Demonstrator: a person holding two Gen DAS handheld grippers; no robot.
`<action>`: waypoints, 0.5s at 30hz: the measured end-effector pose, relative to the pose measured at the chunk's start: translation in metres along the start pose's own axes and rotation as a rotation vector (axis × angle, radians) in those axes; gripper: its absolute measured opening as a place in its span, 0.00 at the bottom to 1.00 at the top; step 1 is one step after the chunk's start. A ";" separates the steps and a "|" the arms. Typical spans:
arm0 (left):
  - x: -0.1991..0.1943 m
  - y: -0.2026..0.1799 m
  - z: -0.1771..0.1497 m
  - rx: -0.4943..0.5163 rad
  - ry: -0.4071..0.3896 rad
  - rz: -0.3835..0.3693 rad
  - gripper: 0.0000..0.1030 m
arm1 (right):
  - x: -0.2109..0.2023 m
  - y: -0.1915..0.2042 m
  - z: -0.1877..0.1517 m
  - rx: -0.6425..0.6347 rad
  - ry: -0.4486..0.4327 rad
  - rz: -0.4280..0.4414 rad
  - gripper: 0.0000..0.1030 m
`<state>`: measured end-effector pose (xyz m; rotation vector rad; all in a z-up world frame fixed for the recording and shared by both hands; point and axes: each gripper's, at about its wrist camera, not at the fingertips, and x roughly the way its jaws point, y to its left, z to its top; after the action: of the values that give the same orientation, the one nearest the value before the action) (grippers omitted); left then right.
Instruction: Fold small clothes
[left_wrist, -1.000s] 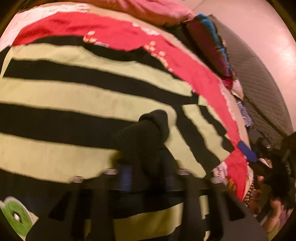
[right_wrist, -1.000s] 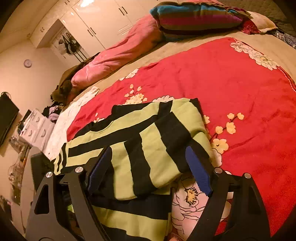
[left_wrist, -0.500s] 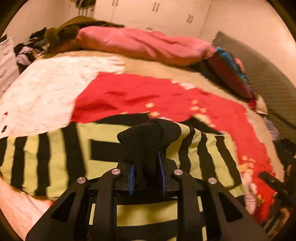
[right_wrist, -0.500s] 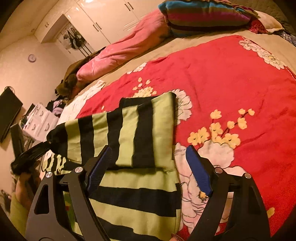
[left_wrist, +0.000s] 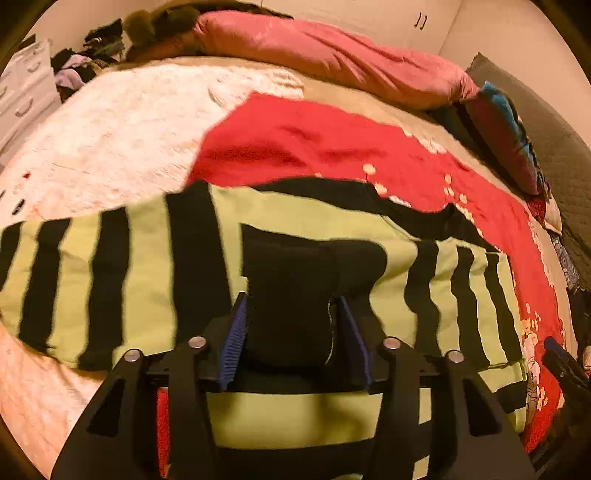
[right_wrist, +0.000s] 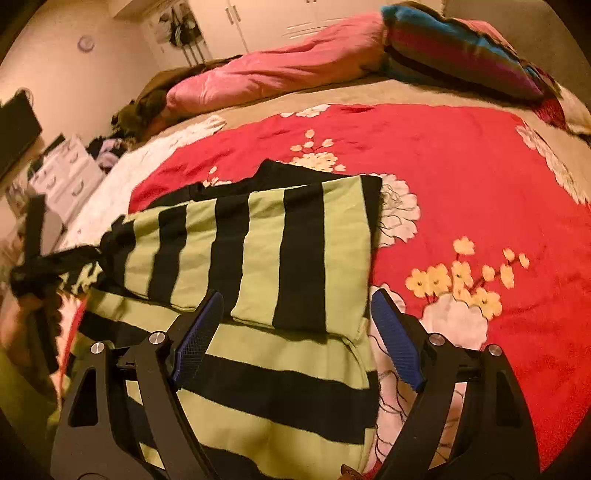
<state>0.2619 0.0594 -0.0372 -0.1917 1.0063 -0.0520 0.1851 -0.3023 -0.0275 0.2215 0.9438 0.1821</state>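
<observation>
A green and black striped sweater (right_wrist: 266, 258) lies on the red flowered blanket (right_wrist: 461, 177) on the bed. One sleeve is folded across its body. My left gripper (left_wrist: 291, 306) is shut on the sleeve's black cuff (left_wrist: 291, 291) and holds it just above the sweater (left_wrist: 303, 218). My right gripper (right_wrist: 295, 314) is open and empty, hovering over the sweater's right edge. The left gripper also shows at the left in the right wrist view (right_wrist: 55, 266), with the cuff in it.
A pink duvet (left_wrist: 332, 55) lies along the far side of the bed. A striped pillow (right_wrist: 461, 48) sits at the back right. A white blanket (left_wrist: 129, 122) covers the left part. White drawers (right_wrist: 66, 173) stand beside the bed.
My left gripper has carried the cuff leftward across the sweater, laying the sleeve flat over the body. Its jaws have spread a little around the cuff. My right gripper has stayed open.
</observation>
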 end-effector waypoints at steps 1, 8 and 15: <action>-0.009 0.003 0.001 -0.003 -0.024 0.013 0.49 | 0.002 0.003 0.001 -0.012 0.006 0.003 0.73; -0.048 -0.004 0.004 0.011 -0.116 -0.013 0.47 | 0.014 0.013 0.007 -0.042 0.025 -0.001 0.73; -0.010 -0.061 -0.001 0.143 -0.033 -0.064 0.47 | 0.029 0.016 0.021 -0.049 0.043 -0.017 0.72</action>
<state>0.2581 0.0007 -0.0184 -0.0938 0.9596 -0.1784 0.2181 -0.2817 -0.0333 0.1650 0.9830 0.1943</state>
